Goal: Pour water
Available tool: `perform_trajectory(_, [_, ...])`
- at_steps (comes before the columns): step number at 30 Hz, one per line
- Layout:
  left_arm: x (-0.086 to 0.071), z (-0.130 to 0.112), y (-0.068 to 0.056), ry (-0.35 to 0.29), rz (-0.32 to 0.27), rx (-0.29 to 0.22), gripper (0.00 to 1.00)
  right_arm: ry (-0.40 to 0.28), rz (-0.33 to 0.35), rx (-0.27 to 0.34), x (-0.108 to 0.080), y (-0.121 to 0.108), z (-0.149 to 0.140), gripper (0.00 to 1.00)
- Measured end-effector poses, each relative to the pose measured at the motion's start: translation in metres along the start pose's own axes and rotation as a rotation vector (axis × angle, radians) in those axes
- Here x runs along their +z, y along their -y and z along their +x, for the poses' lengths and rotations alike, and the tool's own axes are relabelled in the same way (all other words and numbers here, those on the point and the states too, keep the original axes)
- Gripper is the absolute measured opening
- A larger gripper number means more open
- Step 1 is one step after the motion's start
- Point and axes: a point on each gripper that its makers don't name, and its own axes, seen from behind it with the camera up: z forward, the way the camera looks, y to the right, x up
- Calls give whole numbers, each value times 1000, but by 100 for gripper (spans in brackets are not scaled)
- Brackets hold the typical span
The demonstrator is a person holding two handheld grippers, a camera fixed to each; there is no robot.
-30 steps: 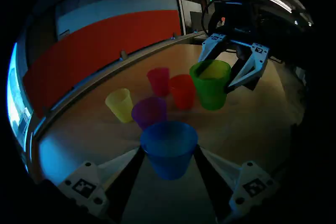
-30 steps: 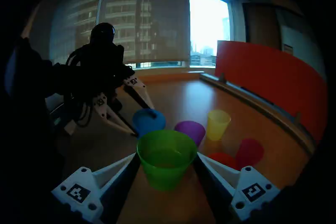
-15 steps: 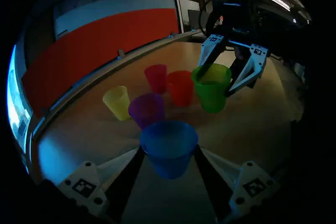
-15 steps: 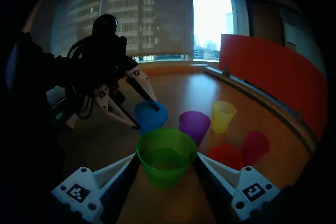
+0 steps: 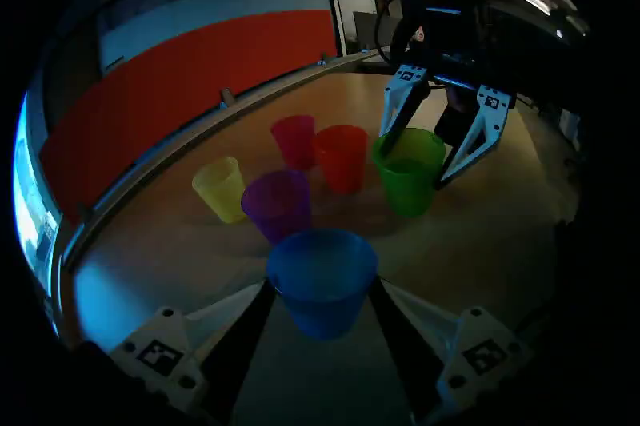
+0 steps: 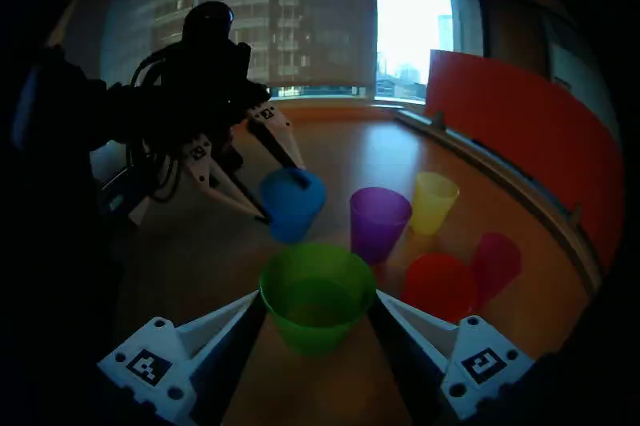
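Note:
My left gripper (image 5: 322,294) is shut on a blue cup (image 5: 322,280), held upright above the wooden table (image 5: 480,234). In the right gripper view that blue cup (image 6: 291,203) hangs between the far gripper's fingers (image 6: 280,141). My right gripper (image 6: 318,306) is shut on a green cup (image 6: 318,295) with a little water in its bottom. Across the table in the left gripper view the green cup (image 5: 408,170) sits between the other gripper's white fingers (image 5: 398,102), low over the table.
Purple (image 5: 277,204), yellow (image 5: 218,189), orange-red (image 5: 342,157) and pink (image 5: 293,141) cups stand grouped on the table between the two grippers. A red partition (image 5: 160,82) runs along the table's edge. A person in dark clothes (image 6: 72,138) holds the grippers.
The green cup has come down toward the table. The standing cups now look closer in the right gripper view. The blue cup stays gripped and upright.

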Motion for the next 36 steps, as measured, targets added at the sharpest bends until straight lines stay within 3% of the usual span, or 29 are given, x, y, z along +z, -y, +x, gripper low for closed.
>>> perform_trajectory(15, [1,-9,-1,24,-8,-2,84,35,1,-20,1,0,-7,91])
perform_trajectory(36, [-6,-19,-3,-1,-5,-37,84,60,2,-23,5,2,-20,91])
